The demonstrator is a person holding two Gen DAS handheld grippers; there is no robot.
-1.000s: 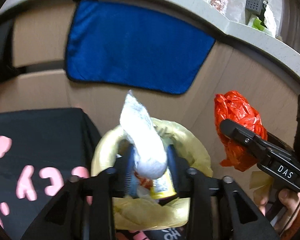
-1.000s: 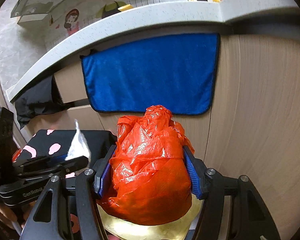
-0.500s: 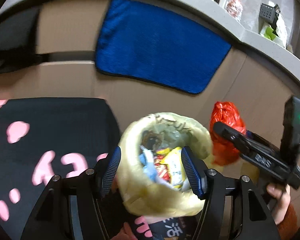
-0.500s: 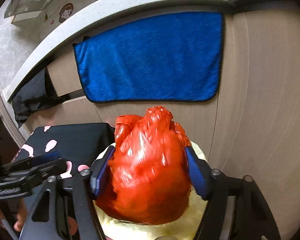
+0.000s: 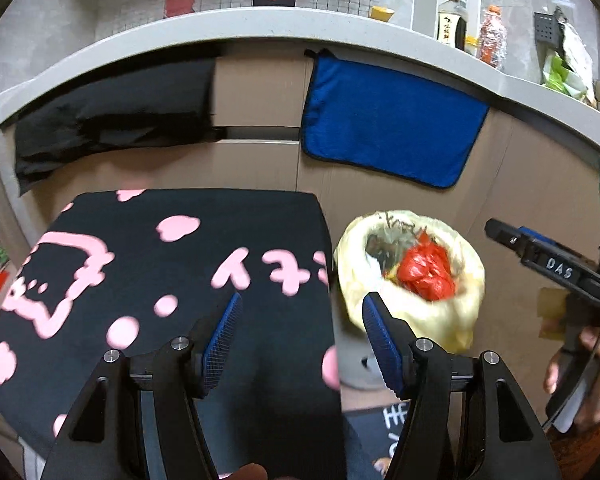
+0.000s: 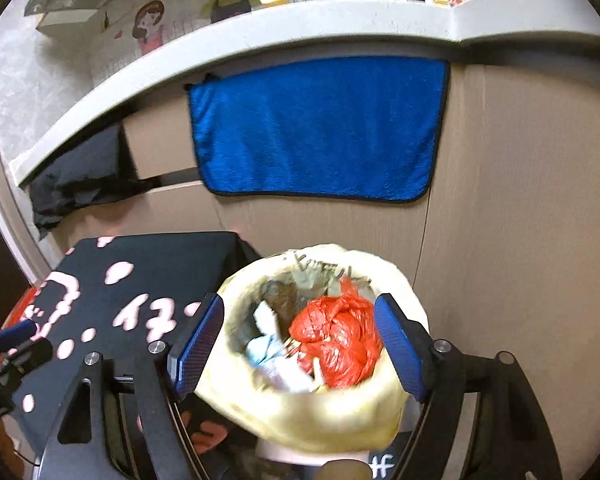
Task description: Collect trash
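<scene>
A bin lined with a pale yellow bag [image 5: 440, 312] [image 6: 300, 412] stands against the wooden cabinet. A crumpled red plastic bag [image 5: 426, 272] [image 6: 336, 340] lies inside it on top of white paper and wrappers [image 6: 272, 356]. My left gripper [image 5: 300, 328] is open and empty, above the black cloth just left of the bin. My right gripper [image 6: 300, 340] is open and empty, directly above the bin's mouth; it also shows at the right of the left wrist view [image 5: 548, 264].
A black cloth with pink marks [image 5: 160, 272] [image 6: 120, 280] covers a surface left of the bin. A blue towel [image 5: 388, 120] [image 6: 316, 128] hangs on the cabinet front under the grey counter edge [image 5: 260, 28]. Bottles and bags [image 5: 492, 36] stand on the counter.
The left gripper let its white wad fall into the bin, opened and swung left. The right gripper opened and dropped the red bag into the bin.
</scene>
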